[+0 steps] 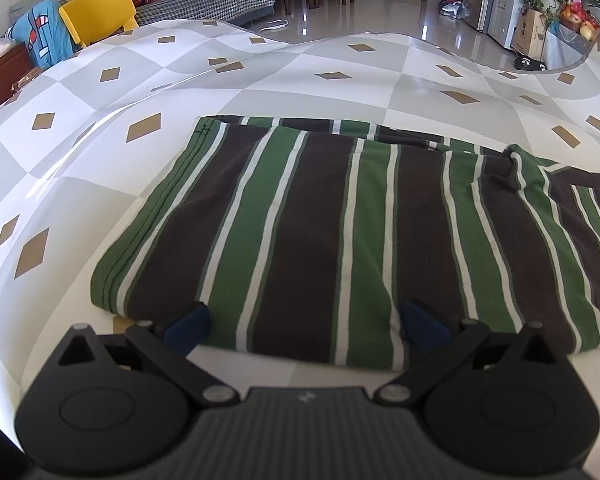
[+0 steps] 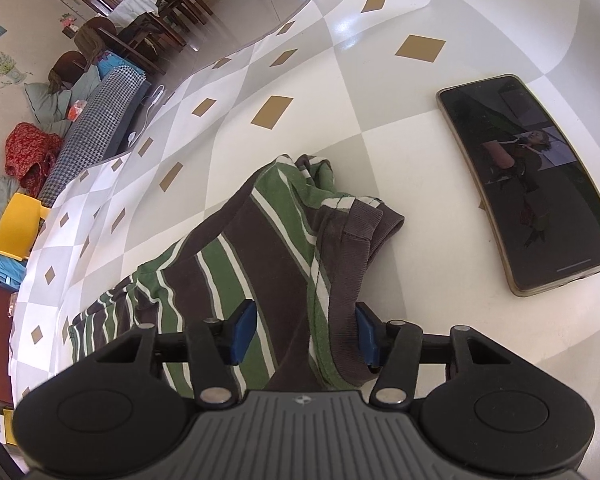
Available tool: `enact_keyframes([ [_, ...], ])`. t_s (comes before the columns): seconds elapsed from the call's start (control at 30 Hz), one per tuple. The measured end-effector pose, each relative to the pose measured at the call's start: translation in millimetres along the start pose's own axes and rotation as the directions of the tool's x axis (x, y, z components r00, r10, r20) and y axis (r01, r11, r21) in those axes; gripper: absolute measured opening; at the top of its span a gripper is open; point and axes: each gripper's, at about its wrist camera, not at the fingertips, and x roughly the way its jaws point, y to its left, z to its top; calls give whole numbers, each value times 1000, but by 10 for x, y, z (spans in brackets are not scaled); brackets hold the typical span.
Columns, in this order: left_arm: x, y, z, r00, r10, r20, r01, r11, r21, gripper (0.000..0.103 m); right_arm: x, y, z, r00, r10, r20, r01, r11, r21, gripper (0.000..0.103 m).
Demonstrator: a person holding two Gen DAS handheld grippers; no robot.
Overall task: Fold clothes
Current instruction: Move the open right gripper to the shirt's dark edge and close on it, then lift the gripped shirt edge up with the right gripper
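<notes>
Blue pads, left gripper point(image 1: 305, 322): jaws spread wide at the near edge of the striped shirt point(image 1: 340, 232), pressing nothing between them.
Blue pads, right gripper point(image 2: 306, 330): jaws partly apart, a raised fold of the shirt point(image 2: 260, 248) with its brown ribbed collar between them; whether the pads press it cannot be told.
Shirt: green, brown and white stripes, folded flat on the checked tablecloth point(image 1: 100, 160), bunched at the collar end.
Phone point(image 2: 528, 184): dark screen, lying flat on the cloth, beside the collar but apart from it.
Yellow chair point(image 1: 98, 12): past the table's far edge.
Sofa point(image 1: 204, 0): farther back, heaped with cloth.
</notes>
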Motion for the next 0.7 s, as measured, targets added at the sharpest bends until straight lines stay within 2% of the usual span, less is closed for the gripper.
enact_keyframes([
  [0.27, -3, -1, -6, 1000, -4, 4, 4, 1000, 2, 103, 54, 35, -1, 1000, -8, 28, 9, 1000, -25, 25],
  [0.37, -8, -6, -13, 1000, -7, 6, 7, 1000, 5, 103, 48, 19, 11, 999, 13, 43, -13, 1000, -5, 21],
  [0.5, -7, -13, -17, 1000, -10, 8, 10, 1000, 7, 103, 30, 8, 15, 997, 57, 58, -58, 998, 21, 21],
  [0.6, -5, -11, -17, 1000, -11, 9, 11, 1000, 8, 103, 53, 29, 14, 998, 26, 56, -27, 1000, 13, 23],
  [0.7, -9, -10, -22, 1000, -12, 10, 12, 1000, 9, 103, 86, -1, 14, 998, 10, 54, -12, 999, 35, 30],
])
